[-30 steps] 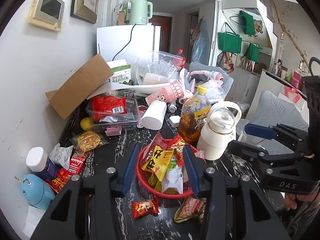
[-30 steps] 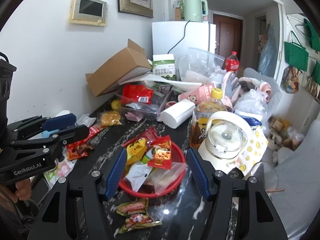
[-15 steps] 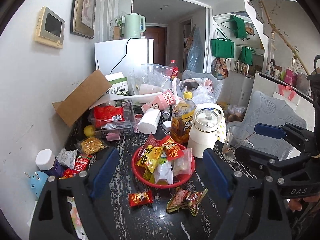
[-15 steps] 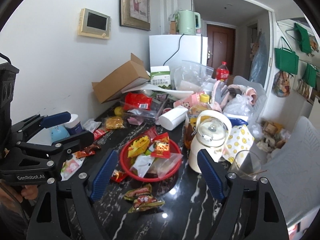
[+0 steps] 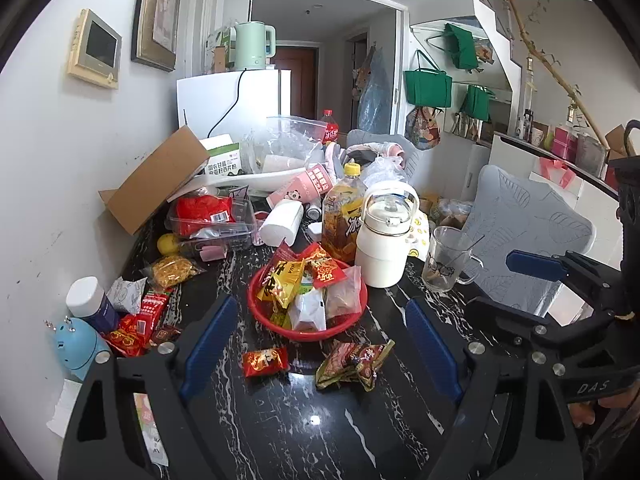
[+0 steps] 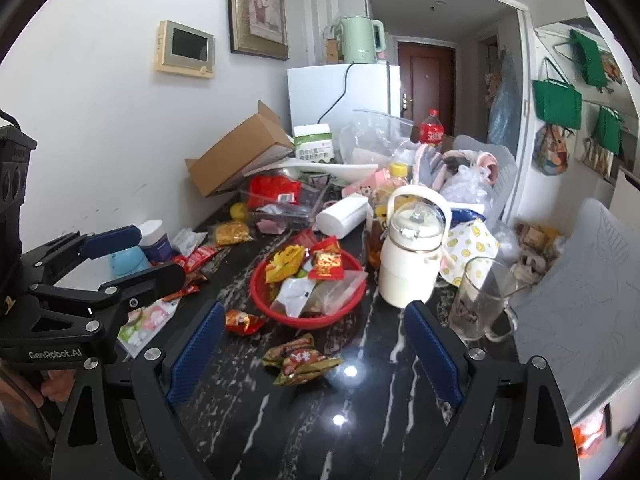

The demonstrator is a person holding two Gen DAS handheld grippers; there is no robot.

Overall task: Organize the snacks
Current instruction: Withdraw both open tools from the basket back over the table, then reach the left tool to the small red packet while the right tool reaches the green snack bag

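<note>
Red snack basket [image 5: 347,322] mid-counter [image 5: 280,420], heaped with packets. Two loose packets [image 5: 354,362] just before basket. Left gripper [image 5: 316,344] released, empty. Right gripper [image 6: 316,350] opening, empty.

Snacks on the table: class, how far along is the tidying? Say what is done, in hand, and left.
Done: the red basket already holds a heap of packets. In hand: nothing; the left gripper stands open and empty, and the right gripper's jaws are opening with nothing between them. Left: the small red packet, the brown packets in front of the basket, and the red wrappers near the wall.
</note>
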